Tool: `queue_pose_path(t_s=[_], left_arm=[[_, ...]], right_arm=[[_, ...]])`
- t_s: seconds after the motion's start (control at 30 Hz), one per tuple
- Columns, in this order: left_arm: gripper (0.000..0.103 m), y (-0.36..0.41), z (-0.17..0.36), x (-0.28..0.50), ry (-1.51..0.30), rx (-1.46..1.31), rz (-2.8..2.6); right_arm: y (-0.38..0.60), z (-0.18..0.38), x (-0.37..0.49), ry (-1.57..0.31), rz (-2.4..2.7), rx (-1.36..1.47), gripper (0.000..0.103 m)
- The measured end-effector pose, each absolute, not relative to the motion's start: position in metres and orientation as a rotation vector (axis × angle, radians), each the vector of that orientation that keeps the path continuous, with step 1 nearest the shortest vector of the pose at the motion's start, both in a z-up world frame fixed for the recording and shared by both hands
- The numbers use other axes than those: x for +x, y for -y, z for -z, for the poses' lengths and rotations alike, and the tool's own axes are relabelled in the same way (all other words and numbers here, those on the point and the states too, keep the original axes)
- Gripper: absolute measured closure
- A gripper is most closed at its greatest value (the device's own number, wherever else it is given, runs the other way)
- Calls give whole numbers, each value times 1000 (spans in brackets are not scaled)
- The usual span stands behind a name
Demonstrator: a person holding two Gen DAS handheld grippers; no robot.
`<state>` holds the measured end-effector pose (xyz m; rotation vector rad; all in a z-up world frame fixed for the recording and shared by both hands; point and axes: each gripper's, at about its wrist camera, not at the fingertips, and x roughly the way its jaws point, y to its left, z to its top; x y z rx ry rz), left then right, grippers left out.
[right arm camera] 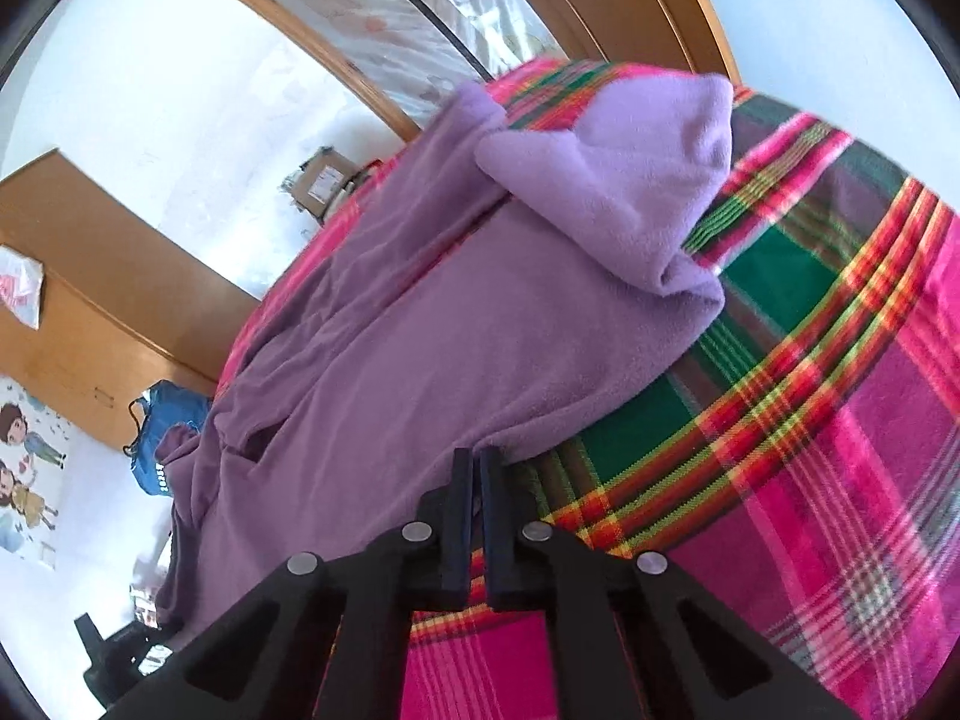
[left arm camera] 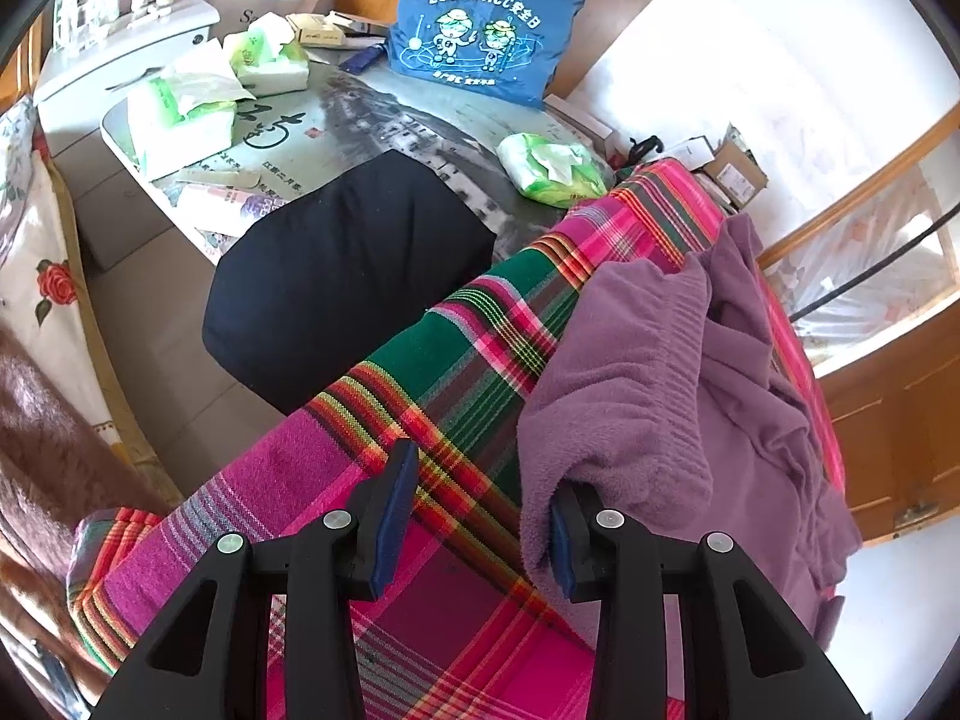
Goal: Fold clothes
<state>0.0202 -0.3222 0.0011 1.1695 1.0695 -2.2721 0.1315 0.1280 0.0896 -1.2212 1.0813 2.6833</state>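
A purple fleece hooded garment [left arm camera: 690, 390] lies spread on a bed covered by a pink, green and red plaid blanket [left arm camera: 420, 372]. My left gripper [left arm camera: 486, 474] stands open over the blanket. The garment's ribbed hem drapes over its right finger [left arm camera: 579, 546] and hides the tip, while the left finger is bare. In the right wrist view the garment [right arm camera: 450, 300] stretches away with its hood [right arm camera: 630, 180] folded over at the far end. My right gripper [right arm camera: 477, 456] is shut at the garment's near edge, with a sliver of purple fabric between the pads.
Beyond the bed stands a dark cushion [left arm camera: 348, 276]. Behind it a table [left arm camera: 384, 102] carries tissue packs [left arm camera: 180, 114] and a blue bag [left arm camera: 486, 24]. A cardboard box [right arm camera: 324, 180] and wooden doors [right arm camera: 90, 300] border the far side. Plaid blanket [right arm camera: 810, 420] lies bare to the right.
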Motion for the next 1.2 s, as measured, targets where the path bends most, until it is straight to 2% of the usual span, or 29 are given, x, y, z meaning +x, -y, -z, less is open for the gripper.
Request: queue_pose_path(t_s=[0.13, 0.47, 0.57, 0.7, 0.73, 0.83, 1.0, 1.07, 1.1, 1.13, 1.2], left_arm=[[63, 322, -1, 20, -1074, 1179, 2270], [63, 322, -1, 21, -1086, 1172, 2272], [63, 322, -1, 21, -1081, 1170, 2273], [63, 322, -1, 19, -1074, 1174, 2271], [63, 322, -1, 19, -1073, 1175, 2273], [63, 322, -1, 19, -1070, 1172, 2269], [63, 319, -2, 17, -1044, 1176, 2263], [63, 318, -2, 16, -1035, 1178, 2262], [64, 317, -2, 16, -1023, 1179, 2264], [76, 316, -2, 16, -1018, 1188, 2272], [85, 314, 0, 15, -1006, 1210, 2284]], right_arm=[[-140, -97, 153, -1151, -2685, -1178, 101], [-137, -84, 155, -1123, -2660, -1255, 100], [-139, -81, 150, -1155, -2632, -1263, 96], [-142, -78, 143, -1200, -2620, -1267, 85], [-141, -79, 141, -1198, -2624, -1271, 79], [-139, -80, 135, -1201, -2641, -1277, 73], [-136, -80, 128, -1181, -2637, -1263, 73], [-132, -82, 126, -1108, -2636, -1265, 82], [-129, -83, 124, -1022, -2630, -1278, 95], [-127, -83, 123, -989, -2641, -1281, 97], [-125, -85, 122, -927, -2663, -1285, 99]])
